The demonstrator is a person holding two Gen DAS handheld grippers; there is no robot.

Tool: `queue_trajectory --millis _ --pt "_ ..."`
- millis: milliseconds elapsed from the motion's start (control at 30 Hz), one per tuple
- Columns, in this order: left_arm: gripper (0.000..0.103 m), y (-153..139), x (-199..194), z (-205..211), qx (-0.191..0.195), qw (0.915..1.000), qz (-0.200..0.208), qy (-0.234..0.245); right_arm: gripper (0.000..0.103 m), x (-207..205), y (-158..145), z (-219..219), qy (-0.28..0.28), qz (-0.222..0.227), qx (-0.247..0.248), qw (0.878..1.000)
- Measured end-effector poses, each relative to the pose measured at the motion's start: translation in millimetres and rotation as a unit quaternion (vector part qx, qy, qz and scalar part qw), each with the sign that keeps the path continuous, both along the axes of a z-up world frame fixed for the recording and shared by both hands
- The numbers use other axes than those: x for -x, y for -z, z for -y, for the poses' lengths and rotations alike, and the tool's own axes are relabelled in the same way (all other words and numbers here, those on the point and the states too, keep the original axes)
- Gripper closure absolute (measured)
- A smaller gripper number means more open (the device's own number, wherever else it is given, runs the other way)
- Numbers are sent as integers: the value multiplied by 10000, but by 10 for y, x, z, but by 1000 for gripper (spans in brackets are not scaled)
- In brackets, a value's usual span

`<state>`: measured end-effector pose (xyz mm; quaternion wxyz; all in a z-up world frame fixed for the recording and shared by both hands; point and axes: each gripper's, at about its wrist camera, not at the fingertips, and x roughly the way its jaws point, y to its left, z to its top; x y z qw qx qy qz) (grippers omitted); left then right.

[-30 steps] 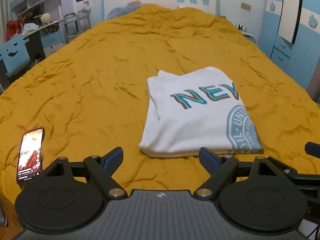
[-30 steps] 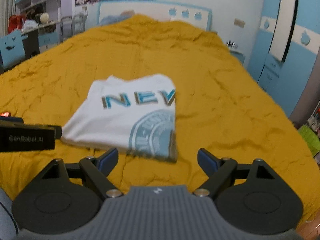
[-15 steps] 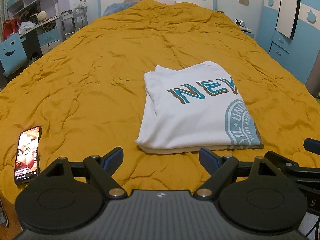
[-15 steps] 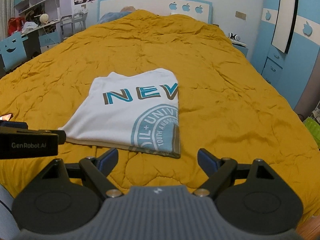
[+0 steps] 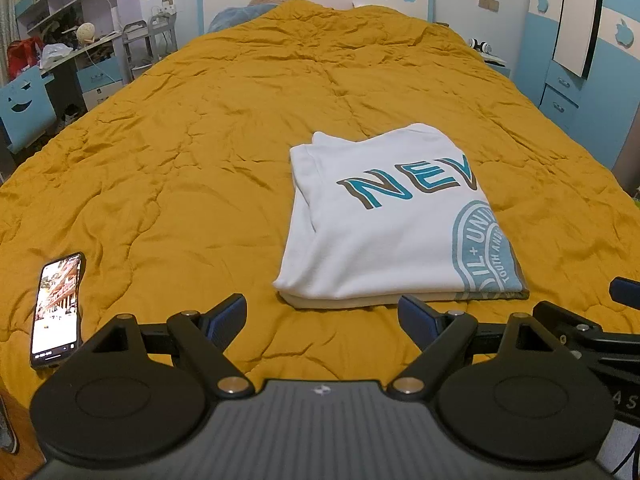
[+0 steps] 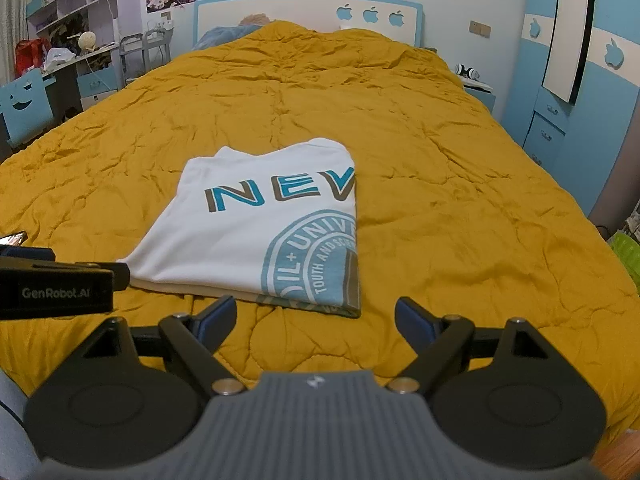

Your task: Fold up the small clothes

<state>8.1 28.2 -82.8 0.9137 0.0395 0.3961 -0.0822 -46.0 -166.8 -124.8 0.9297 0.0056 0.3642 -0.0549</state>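
A white T-shirt (image 5: 384,224) with teal lettering and a round teal print lies folded into a neat rectangle on the mustard bedspread (image 5: 200,152). My left gripper (image 5: 322,314) hovers open just short of the shirt's near edge, nothing between its blue pads. In the right wrist view the same shirt (image 6: 256,232) lies ahead and left. My right gripper (image 6: 315,316) is open and empty, near the shirt's front right corner. The left gripper's black body (image 6: 56,290) shows at that view's left edge.
A phone (image 5: 58,308) with a lit screen lies on the bedspread at the near left. Desk, shelves and a blue chair (image 5: 26,104) stand left of the bed. Blue wardrobe drawers (image 6: 548,132) and a nightstand stand on the right. A headboard (image 6: 308,14) closes the far end.
Both grippers have drawn back and risen slightly from the folded shirt, so it sits a little farther away in each view. The shirt itself has not moved.
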Motion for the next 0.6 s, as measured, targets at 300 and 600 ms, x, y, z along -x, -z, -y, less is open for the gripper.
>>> queue_trajectory --millis 300,600 --pt "3 -4 2 2 -2 10000 3 -2 21 7 -17 -7 -20 19 4 10000" --pt "3 -4 2 4 -7 10000 -1 -5 21 9 -19 -9 -26 14 0 10000"
